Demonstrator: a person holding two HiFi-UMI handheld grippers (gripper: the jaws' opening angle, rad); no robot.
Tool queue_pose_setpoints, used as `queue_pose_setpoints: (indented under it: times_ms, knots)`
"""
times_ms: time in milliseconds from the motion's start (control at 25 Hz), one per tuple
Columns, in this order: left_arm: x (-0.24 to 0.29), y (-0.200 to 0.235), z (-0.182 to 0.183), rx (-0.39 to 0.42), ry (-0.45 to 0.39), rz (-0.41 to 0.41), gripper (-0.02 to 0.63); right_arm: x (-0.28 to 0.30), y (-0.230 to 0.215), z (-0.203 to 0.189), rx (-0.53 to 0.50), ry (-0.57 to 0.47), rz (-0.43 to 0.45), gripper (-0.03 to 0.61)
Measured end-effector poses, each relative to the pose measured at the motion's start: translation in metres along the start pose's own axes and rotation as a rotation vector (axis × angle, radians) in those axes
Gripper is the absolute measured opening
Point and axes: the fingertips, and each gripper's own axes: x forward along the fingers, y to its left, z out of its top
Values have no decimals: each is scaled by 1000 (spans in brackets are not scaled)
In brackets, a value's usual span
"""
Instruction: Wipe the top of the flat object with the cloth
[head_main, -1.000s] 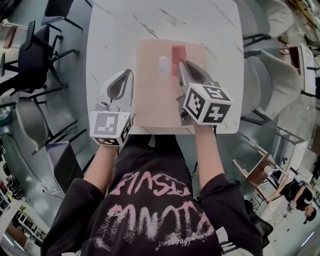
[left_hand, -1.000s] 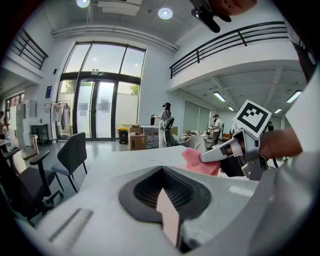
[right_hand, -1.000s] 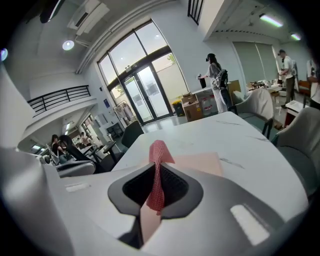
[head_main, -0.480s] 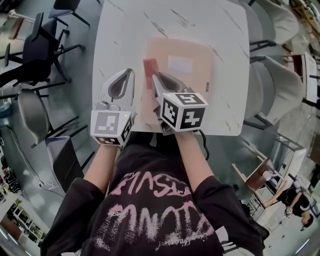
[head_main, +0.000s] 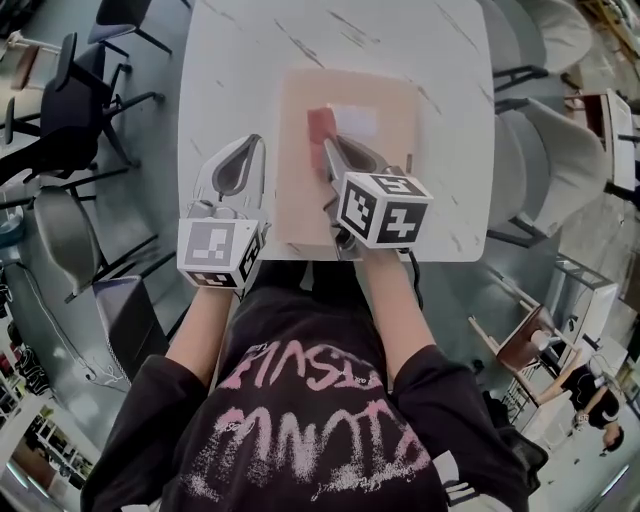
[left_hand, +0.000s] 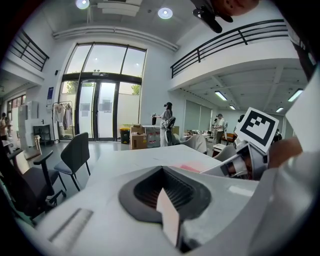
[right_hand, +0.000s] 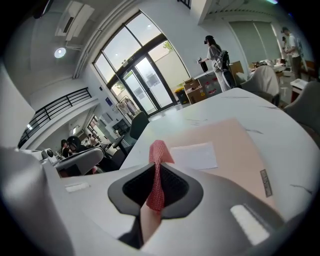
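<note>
A flat pale pink sheet (head_main: 375, 165) with a white label (head_main: 357, 120) lies on the white marble table (head_main: 240, 70). My right gripper (head_main: 328, 148) is over the sheet's left half, shut on a red cloth (head_main: 320, 124) that sits just left of the label. In the right gripper view the red cloth (right_hand: 156, 172) stands pinched between the jaws, with the pink sheet (right_hand: 235, 145) and its label (right_hand: 195, 155) beyond. My left gripper (head_main: 248, 150) rests on the table left of the sheet, shut with nothing in it (left_hand: 162, 174).
Dark chairs (head_main: 70, 110) stand left of the table and grey chairs (head_main: 545, 150) to its right. The table's near edge (head_main: 440, 255) runs just under my grippers. People (right_hand: 212, 52) stand far off by boxes near the glass doors.
My right gripper swept the red cloth from right of the label to the sheet's left edge, then back right and farther, close beside the label. The left gripper stayed put.
</note>
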Motion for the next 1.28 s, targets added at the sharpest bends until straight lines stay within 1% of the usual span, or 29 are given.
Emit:
queue_pose_setpoints:
  times_ms: [680, 920, 1000, 1080, 1280]
  knots:
    - [13, -37, 0, 33, 18, -69, 0, -61, -101, -2, 88, -62, -197, 48]
    - [17, -46, 0, 36, 16, -86, 0, -77, -119, -3, 86, -68, -237, 48]
    - [17, -48, 0, 35, 14, -86, 0, -82, -117, 0, 86, -76, -234, 48]
    - [16, -48, 2, 31, 10, -81, 0, -84, -109, 3, 76, -82, -213, 48]
    - [11, -43, 4, 28, 0, -61, 0, -72, -61, 9, 20, -73, -112, 48]
